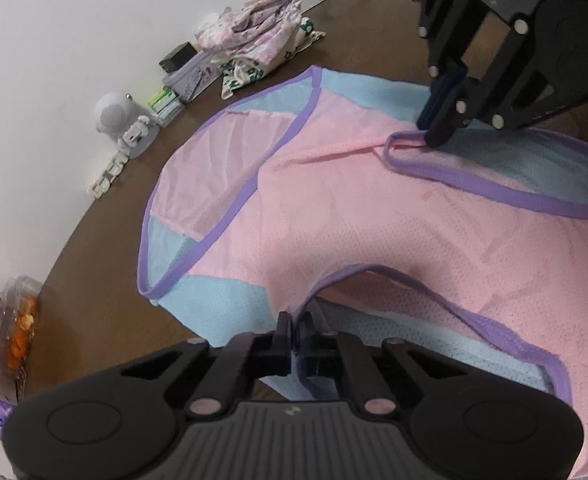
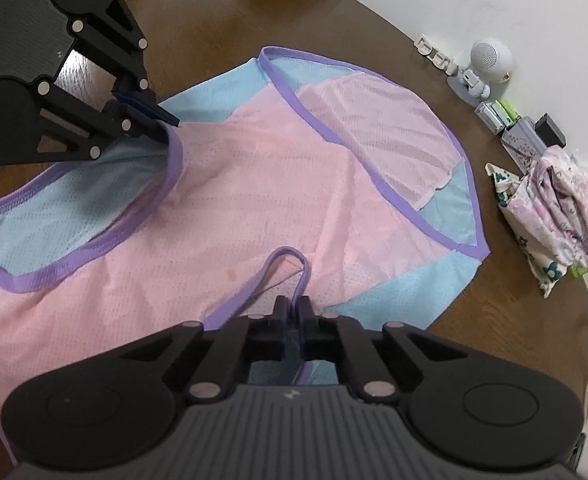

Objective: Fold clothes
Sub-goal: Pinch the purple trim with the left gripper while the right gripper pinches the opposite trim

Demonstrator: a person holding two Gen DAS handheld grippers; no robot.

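From the left wrist view, a pink and blue shirt (image 1: 333,200) with purple trim lies spread flat on a round brown table (image 1: 106,248). The left tongs (image 1: 294,326) are pinched tight on the purple edge of the shirt, close to the near edge of the table. Across the shirt, the right tongs (image 1: 439,136) are clamped on another loop of purple trim. By the far edge of the table sit a small white robot toy (image 1: 118,120) and a pile of flowery clothes (image 1: 254,36).

From the right wrist view, the right tongs (image 2: 293,306) squeeze a thin purple strap of the shirt (image 2: 274,184). The left tongs (image 2: 166,126) bite the purple edge on the shirt's far side. The robot toy (image 2: 483,68) and flowery clothes (image 2: 561,208) sit along the table's (image 2: 222,12) right edge.
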